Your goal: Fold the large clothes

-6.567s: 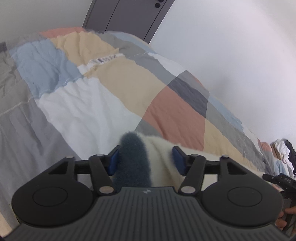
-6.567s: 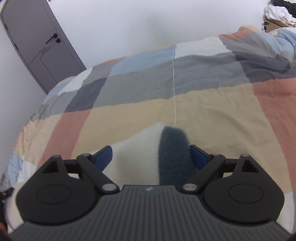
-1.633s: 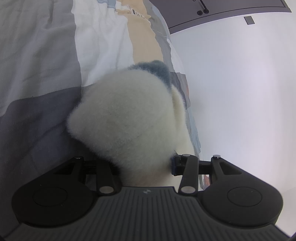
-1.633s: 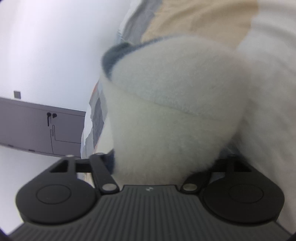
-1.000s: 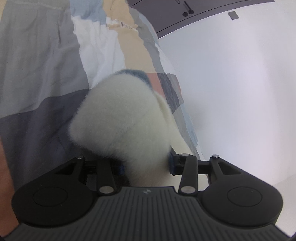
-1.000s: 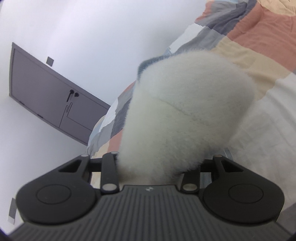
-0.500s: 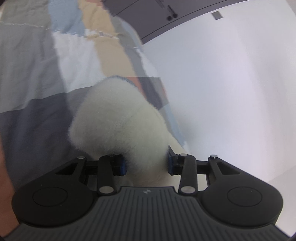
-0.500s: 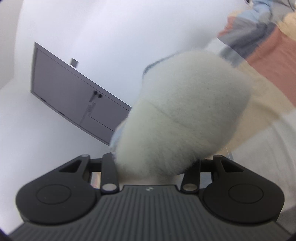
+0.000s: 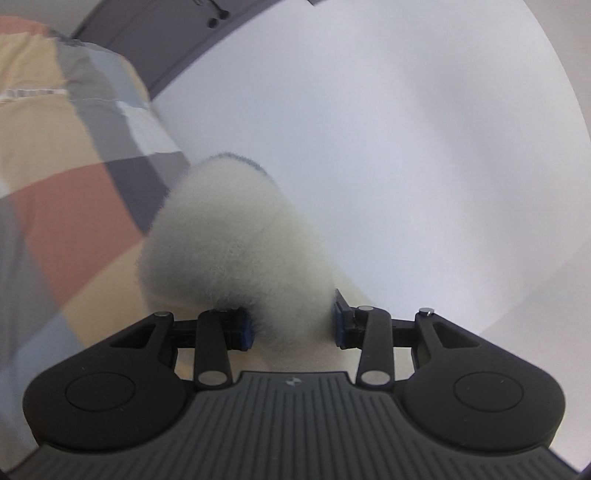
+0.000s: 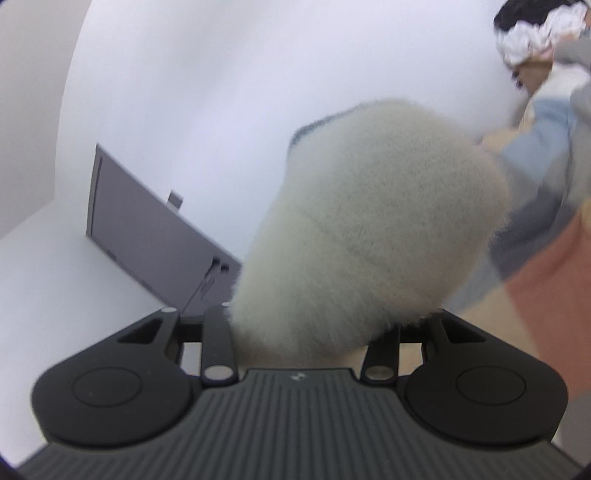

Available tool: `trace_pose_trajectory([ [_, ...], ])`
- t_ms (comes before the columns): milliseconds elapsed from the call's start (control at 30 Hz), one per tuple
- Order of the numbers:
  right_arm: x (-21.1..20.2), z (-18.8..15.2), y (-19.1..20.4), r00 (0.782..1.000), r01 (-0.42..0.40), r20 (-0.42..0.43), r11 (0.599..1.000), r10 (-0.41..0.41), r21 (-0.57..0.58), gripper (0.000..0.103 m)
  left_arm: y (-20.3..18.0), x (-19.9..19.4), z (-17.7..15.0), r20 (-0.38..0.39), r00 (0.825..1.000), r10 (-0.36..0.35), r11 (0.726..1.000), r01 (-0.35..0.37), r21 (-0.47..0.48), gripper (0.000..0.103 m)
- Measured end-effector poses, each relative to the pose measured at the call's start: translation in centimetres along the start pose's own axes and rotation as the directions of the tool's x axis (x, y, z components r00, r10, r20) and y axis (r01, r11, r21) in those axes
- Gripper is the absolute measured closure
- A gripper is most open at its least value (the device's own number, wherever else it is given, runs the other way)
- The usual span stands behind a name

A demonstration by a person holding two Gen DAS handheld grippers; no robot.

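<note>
A white wall (image 9: pixel 406 147) is filling most of both wrist views, with a grey door (image 10: pixel 147 225) standing against it, seen far left in the left wrist view and tilted at the left in the right wrist view. The patchwork bedspread (image 9: pixel 66 206), in tan, grey, terracotta, white and pale blue blocks, is lying blurred along the left of the left wrist view and along the right edge of the right wrist view. A heap of dark and white clothes (image 10: pixel 528 26) is sitting at the far right end of the bed.

The fluffy cream garment (image 9: pixel 240 243) is bulging up out of each gripper, above the bedspread, with a dark blue-grey trim showing along its far edge. In the right wrist view the garment (image 10: pixel 369 229) is looking like a thick, rounded bunch with a seam line across it.

The left gripper (image 9: pixel 291 325) is clamping on a bunch of the garment, its blue pads (image 9: pixel 243 328) pressing into the pile on both sides. The right gripper (image 10: pixel 299 332) is gripping another bunch of the same garment; its fingertips are buried in the fleece and hidden from view.
</note>
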State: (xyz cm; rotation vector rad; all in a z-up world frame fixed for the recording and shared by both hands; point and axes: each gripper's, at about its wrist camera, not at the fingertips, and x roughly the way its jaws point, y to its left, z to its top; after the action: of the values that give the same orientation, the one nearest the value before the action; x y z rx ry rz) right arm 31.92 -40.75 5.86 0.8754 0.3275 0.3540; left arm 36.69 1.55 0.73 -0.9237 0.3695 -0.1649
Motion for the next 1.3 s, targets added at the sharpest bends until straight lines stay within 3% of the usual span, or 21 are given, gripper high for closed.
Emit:
trace_pose_trajectory([
  [133,-0.5,4.4,-2.7,0.998,0.022,0.054,1.000,-0.022,0.009,0.057,-2.6,5.5,-1.3,-0.043,0.998,-0.046,0.999,0.046,-0.021,0.059],
  [300,0.5,7.3,-7.2,0.995,0.069,0.069,0.997,-0.071,0.038,0.057,-4.1,12.2,-4.8,-0.111,0.993,-0.046,0.999,0.046,-0.004,0.059],
  [633,1.3,5.5,-20.1,0.967,0.247,0.003,0.946,-0.253,0.208,0.057,-0.7,20.8,-12.3,-0.263,0.964,0.041,0.998,-0.027,0.055,0.060],
  [767,1.1,2.9,-24.3,0.946,0.319,-0.026,0.911,-0.324,0.260,0.057,1.5,22.5,-14.5,-0.301,0.950,0.085,0.994,-0.063,0.085,0.061],
  [833,0.8,1.6,-26.3,0.938,0.340,-0.039,0.894,-0.345,0.293,0.057,3.0,22.9,-15.4,-0.319,0.945,0.074,0.995,-0.051,0.080,0.063],
  [900,-0.1,0.1,-28.2,0.947,0.308,-0.020,0.887,-0.321,0.343,0.057,3.7,22.9,-16.2,-0.324,0.944,0.059,0.995,-0.032,0.090,0.063],
  [1133,-2.5,-4.3,-31.2,0.960,0.262,-0.003,0.896,-0.280,0.358,0.055,7.6,20.5,-19.3,-0.372,0.919,0.129,0.988,-0.088,0.125,0.063],
  [1300,-3.5,-5.6,-31.7,0.961,0.254,0.005,0.894,-0.275,0.368,0.053,8.6,19.2,-19.7,-0.376,0.920,0.112,0.991,-0.078,0.104,0.062],
])
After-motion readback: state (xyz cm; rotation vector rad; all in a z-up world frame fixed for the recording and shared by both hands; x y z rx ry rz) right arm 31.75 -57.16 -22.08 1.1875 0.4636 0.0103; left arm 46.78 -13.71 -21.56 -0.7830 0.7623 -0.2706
